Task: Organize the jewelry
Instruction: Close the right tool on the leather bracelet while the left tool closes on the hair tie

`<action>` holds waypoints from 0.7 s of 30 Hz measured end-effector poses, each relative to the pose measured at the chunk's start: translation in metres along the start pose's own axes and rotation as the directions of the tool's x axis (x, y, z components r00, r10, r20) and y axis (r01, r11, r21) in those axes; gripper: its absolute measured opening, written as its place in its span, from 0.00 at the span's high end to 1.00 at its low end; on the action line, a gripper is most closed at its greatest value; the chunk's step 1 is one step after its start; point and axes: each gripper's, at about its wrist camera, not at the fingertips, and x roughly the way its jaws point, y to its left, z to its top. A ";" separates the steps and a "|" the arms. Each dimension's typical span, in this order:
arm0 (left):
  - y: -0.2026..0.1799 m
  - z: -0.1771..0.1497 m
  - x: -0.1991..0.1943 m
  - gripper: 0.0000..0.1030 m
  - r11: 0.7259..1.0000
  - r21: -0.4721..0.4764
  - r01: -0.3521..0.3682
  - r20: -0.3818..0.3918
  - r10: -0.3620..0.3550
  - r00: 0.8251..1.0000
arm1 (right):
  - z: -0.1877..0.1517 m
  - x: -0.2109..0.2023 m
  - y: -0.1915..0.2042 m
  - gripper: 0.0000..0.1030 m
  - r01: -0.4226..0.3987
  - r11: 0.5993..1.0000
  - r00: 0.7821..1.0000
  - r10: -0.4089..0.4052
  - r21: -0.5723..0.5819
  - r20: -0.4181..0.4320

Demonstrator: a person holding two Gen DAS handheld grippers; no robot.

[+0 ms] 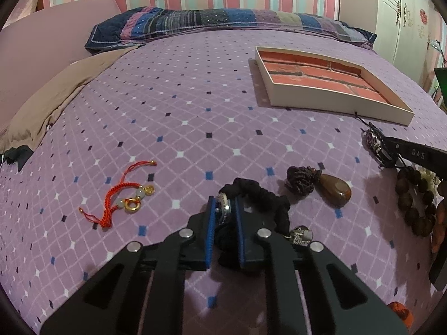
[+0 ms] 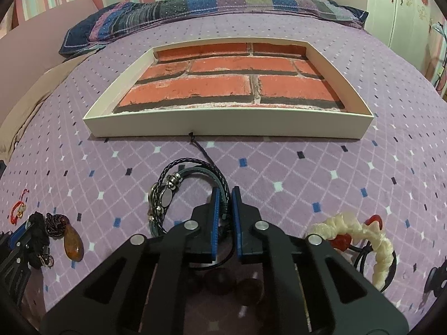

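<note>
My left gripper is shut on a black fabric bracelet with a silver charm, just above the purple bedspread. My right gripper is shut on a dark braided leather bracelet with metal beads; it also shows in the left wrist view. A shallow white box with a brick-pattern floor lies just beyond the right gripper, and at the far right in the left wrist view. A red cord bracelet, an amber teardrop pendant and a brown bead bracelet lie on the bed.
A cream twisted hair tie with red hearts lies right of the right gripper. A patchwork pillow lies at the bed's head. A tan cloth lies at the left. A white wardrobe stands at the right.
</note>
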 end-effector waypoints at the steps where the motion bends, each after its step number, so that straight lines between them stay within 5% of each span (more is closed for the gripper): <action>1: 0.000 0.001 0.000 0.87 1.000 -0.002 -0.001 0.000 0.001 1.000 | 0.000 -0.001 0.000 0.91 0.000 1.000 1.000 0.000 0.001 0.003; 10: 0.003 0.013 -0.006 0.87 1.000 -0.030 0.000 0.016 0.000 1.000 | 0.002 -0.016 -0.006 0.91 -0.010 1.000 0.999 0.009 0.012 0.043; 21: -0.013 0.066 -0.026 0.87 1.000 -0.020 -0.008 0.092 0.010 0.996 | 0.039 -0.040 -0.013 0.91 -0.029 1.000 0.993 0.028 0.001 0.118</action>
